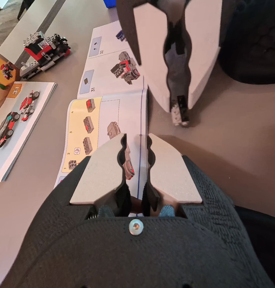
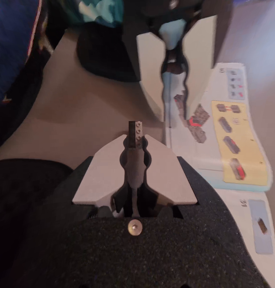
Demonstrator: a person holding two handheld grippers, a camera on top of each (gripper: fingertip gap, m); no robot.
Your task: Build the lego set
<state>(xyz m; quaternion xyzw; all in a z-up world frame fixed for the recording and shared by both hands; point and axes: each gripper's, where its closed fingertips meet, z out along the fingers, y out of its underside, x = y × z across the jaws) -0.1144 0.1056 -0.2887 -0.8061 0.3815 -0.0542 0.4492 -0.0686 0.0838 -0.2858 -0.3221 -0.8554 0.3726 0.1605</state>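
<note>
We hold a small stack of Lego plates [image 2: 135,134], one black and one light grey with a row of studs, pinched at the tips of the right hand-held gripper [image 2: 135,140]. Its fingers are pressed against the piece so that most of it juts forward, probably to leave the free end clear for pressing onto something. In the left wrist view the same gripper points down at the bare counter [image 1: 227,148] just off the right edge of the open instruction booklet [image 1: 118,78].

Our left hand-held gripper [image 1: 136,140] hovers over the booklet's right edge with its fingers spread a little and nothing between them; we judge it is waiting to steady or receive a part.

The partly built black, red and grey vehicle [image 1: 44,53] stands well apart toward the counter's far left, behind a second, closed booklet [image 1: 24,121]. The booklets lie flat and open to view, presumably so we can check the current step.

The right wrist view is blurred, so the printed diagrams there are hard to read. A dark object [image 1: 250,46] at the counter's right edge is cut off and we cannot tell what it is.
</note>
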